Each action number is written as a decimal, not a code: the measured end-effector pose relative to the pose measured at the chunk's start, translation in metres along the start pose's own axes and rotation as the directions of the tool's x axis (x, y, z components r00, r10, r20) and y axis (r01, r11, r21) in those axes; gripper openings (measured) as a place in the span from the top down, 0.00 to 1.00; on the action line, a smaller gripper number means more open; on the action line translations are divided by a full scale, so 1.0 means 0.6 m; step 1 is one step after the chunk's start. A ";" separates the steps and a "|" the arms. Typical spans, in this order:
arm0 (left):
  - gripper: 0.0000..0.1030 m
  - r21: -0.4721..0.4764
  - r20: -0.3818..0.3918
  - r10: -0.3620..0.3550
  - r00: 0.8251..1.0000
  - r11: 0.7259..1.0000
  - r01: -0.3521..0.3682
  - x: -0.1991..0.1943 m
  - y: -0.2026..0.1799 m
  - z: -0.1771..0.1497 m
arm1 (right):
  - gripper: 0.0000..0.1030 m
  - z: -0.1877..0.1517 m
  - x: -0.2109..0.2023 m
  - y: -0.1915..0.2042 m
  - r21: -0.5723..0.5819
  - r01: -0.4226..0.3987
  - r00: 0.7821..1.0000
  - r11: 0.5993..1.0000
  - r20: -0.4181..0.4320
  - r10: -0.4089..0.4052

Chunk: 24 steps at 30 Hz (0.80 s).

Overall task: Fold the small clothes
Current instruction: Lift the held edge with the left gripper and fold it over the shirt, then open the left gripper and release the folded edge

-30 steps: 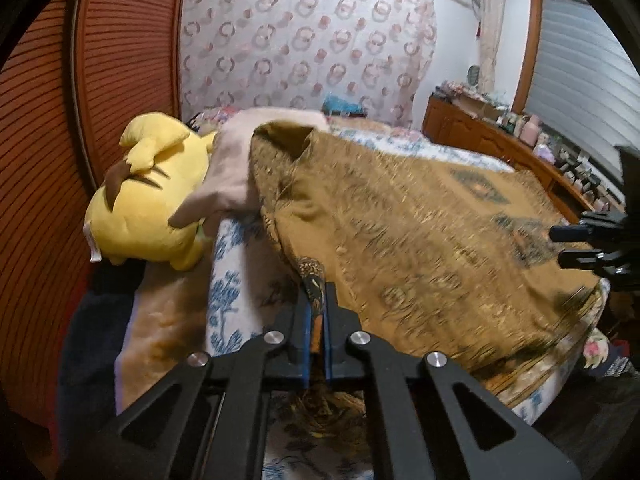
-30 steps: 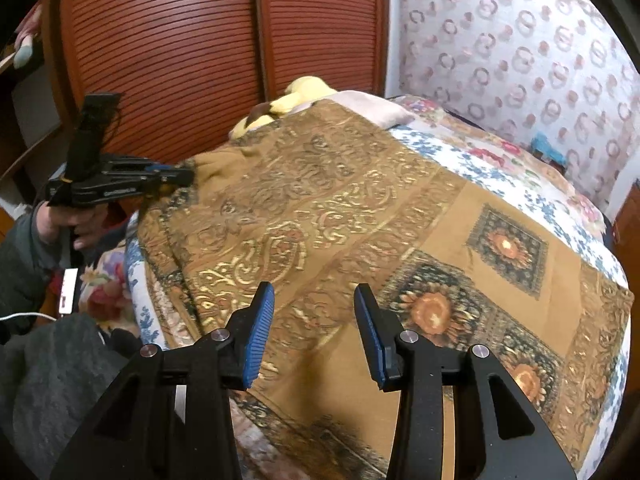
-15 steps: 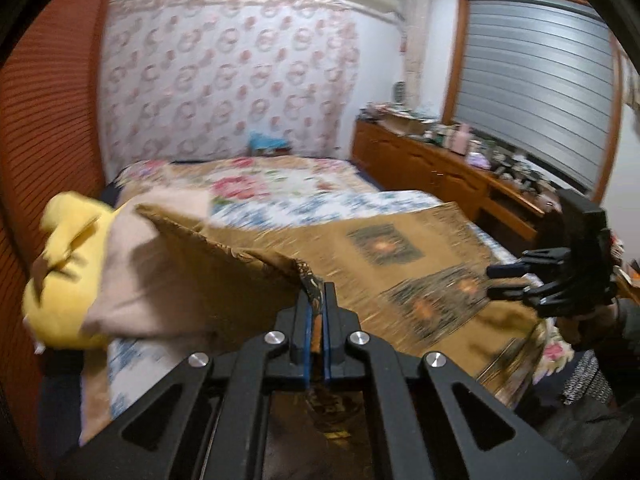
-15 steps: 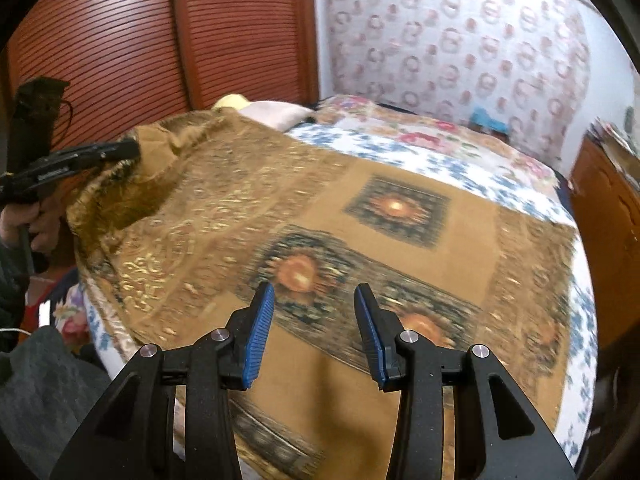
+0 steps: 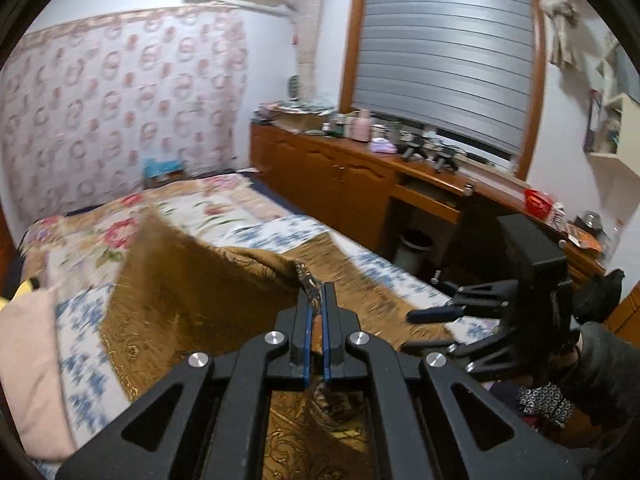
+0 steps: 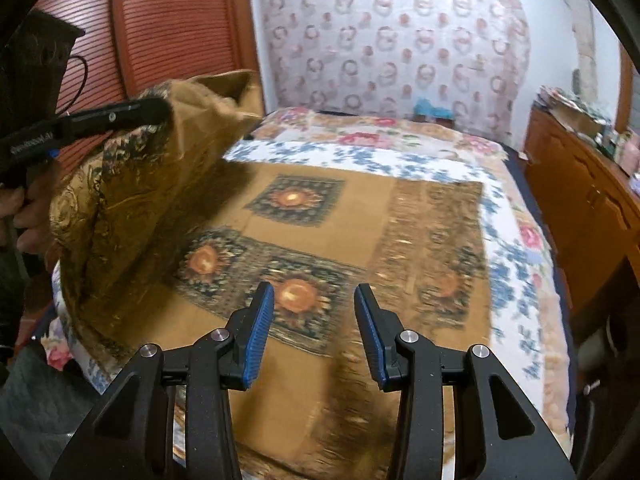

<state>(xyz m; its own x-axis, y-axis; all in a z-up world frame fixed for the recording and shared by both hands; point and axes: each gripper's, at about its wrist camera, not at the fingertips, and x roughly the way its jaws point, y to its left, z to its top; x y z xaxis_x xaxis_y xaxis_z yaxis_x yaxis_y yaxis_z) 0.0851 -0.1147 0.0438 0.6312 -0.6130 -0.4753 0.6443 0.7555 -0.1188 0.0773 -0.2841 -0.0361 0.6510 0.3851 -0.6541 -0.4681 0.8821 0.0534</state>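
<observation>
A brown and gold patterned cloth with floral squares lies spread on the bed. My left gripper is shut on one corner of the cloth and holds it lifted above the bed; in the right wrist view it shows at the upper left with the cloth draped down from it. My right gripper is open and empty, hovering over the near edge of the cloth. It also shows at the right of the left wrist view.
The bed has a floral blue and red bedspread. A pink pillow lies at the left. A wooden cabinet with clutter runs along the right wall. A red slatted wardrobe stands at the left.
My left gripper has lifted the cloth corner higher and swung it right, toward the other side of the bed. My right gripper stayed open and shifted slightly over the cloth's near edge.
</observation>
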 end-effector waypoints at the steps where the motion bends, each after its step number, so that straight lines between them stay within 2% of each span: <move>1: 0.97 0.008 -0.013 0.002 1.000 1.000 -0.002 0.012 -0.007 0.005 | 0.59 -0.003 -0.004 -0.007 0.014 0.005 1.000 1.000 0.003 -0.005; 3: 0.92 0.001 -0.052 -0.004 0.999 1.000 0.004 0.027 -0.003 0.006 | 0.59 -0.010 -0.009 -0.022 0.040 0.013 1.000 0.999 0.003 -0.013; 5: 0.86 -0.006 -0.057 -0.003 0.998 1.000 0.002 0.030 0.006 0.000 | 0.59 -0.014 -0.011 -0.031 0.051 0.020 1.000 0.998 0.001 -0.021; 6: 0.79 -0.005 -0.058 0.011 0.998 1.000 -0.011 0.027 0.013 -0.006 | 0.59 -0.017 -0.013 -0.035 0.055 0.025 1.000 0.998 -0.001 -0.025; 11: 0.63 -0.011 -0.093 0.072 0.993 0.997 -0.073 0.027 0.036 -0.038 | 0.59 -0.018 -0.007 -0.053 0.074 0.054 0.999 0.996 -0.005 -0.053; 15: 0.54 -0.030 -0.126 0.123 0.984 0.991 -0.127 0.027 0.068 -0.063 | 0.59 -0.003 0.010 -0.067 0.076 0.065 0.998 0.995 -0.007 -0.064; 18: 0.48 -0.047 -0.137 0.152 0.979 0.986 -0.159 0.018 0.089 -0.081 | 0.59 0.017 0.030 -0.070 0.066 0.063 0.998 0.996 -0.016 -0.062; 24: 0.48 -0.082 -0.149 0.212 0.966 0.971 -0.226 -0.006 0.125 -0.117 | 0.60 0.069 0.086 -0.068 0.031 0.068 0.997 0.997 -0.048 -0.066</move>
<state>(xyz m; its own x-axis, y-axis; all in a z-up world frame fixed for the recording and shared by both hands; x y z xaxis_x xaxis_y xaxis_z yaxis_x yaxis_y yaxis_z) 0.1010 -0.0393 -0.0244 0.6817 -0.3972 -0.6144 0.4472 0.8909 -0.0798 0.1545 -0.2888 -0.0410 0.6510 0.3123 -0.6918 -0.4041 0.9141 0.0323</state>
